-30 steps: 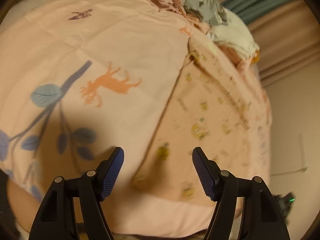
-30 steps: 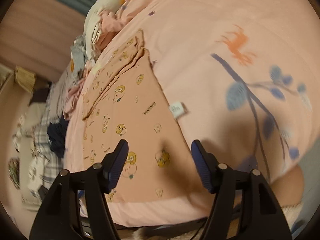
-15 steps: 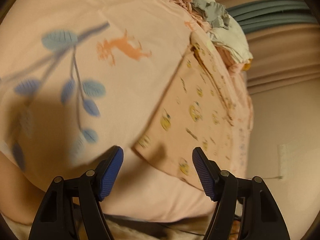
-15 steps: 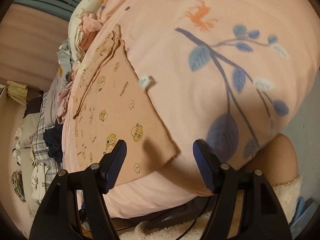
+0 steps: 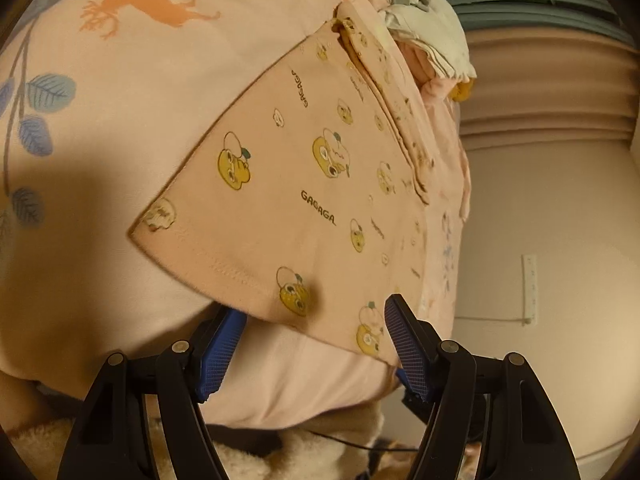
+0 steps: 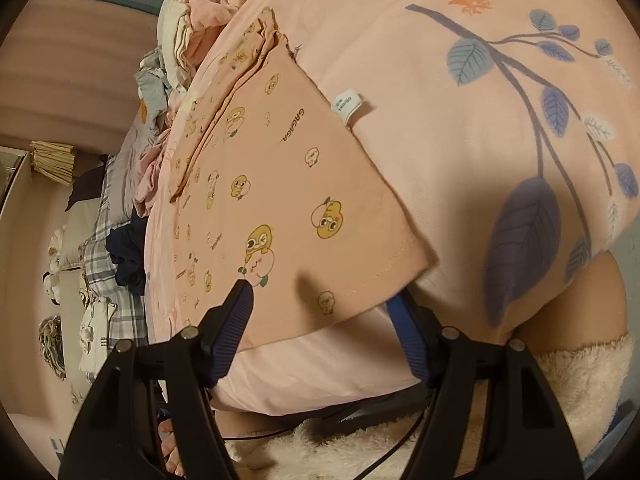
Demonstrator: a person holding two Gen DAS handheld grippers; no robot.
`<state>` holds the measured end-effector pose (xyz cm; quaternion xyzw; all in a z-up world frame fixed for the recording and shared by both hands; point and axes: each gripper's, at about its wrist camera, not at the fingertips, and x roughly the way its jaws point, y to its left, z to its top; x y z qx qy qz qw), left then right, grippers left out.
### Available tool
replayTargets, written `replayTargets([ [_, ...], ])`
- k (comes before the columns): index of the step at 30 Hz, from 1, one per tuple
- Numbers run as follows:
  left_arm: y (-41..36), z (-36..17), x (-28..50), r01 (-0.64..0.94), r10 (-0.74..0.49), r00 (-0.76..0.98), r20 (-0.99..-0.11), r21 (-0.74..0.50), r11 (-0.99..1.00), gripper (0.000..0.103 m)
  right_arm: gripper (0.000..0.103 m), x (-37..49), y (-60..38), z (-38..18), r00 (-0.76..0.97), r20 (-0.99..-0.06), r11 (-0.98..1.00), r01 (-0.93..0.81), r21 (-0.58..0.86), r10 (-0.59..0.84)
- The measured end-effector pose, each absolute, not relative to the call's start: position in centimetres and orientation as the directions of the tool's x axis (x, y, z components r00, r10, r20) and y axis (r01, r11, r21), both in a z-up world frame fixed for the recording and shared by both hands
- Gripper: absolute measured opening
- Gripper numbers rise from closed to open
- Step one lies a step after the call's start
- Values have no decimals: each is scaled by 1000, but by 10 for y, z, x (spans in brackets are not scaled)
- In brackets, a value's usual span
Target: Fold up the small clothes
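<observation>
A small pink garment [image 5: 304,184] printed with yellow cartoon figures lies flat on the pink duvet [image 5: 140,80], its stitched hem toward me. My left gripper [image 5: 316,312] is open at that hem: the left finger is tucked under the edge and the right finger rises over the cloth. In the right wrist view the same garment [image 6: 280,184] shows a white label [image 6: 347,106] on its side seam. My right gripper [image 6: 320,294] is open at the hem's other corner, with its left finger above the cloth and its right finger partly hidden beneath it.
A heap of loose small clothes [image 5: 420,28] lies beyond the garment, at the far end of the duvet [image 6: 460,140]. A fluffy cream rug [image 6: 580,380] and a cable lie below the bed edge. Plaid bedding [image 6: 108,232] and a dark garment [image 6: 128,256] are at the left.
Both grippers have come down and closer to the garment's near hem. The hem lay ahead of the fingers before; now each pair of fingers straddles it. Jaw width is unchanged.
</observation>
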<state>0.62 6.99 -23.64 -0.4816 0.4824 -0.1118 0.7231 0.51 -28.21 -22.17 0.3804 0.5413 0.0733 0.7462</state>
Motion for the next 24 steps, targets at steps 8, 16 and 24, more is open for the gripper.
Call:
replayTargets([
  [8,64,-225,11,-302,-546,549,-633,-759,577,70,69,7,-287,-220,428,-731,674,308,671,531],
  [16,59,-217,21,-282,-518,573,-636,-746,604,70,65,14,-282,-217,437,-724,679,290,675,534],
  [24,57,-221,29,-342,-409,554,-725,-647,682,48,49,22,-275,-220,434,-753,715,289,637,495],
])
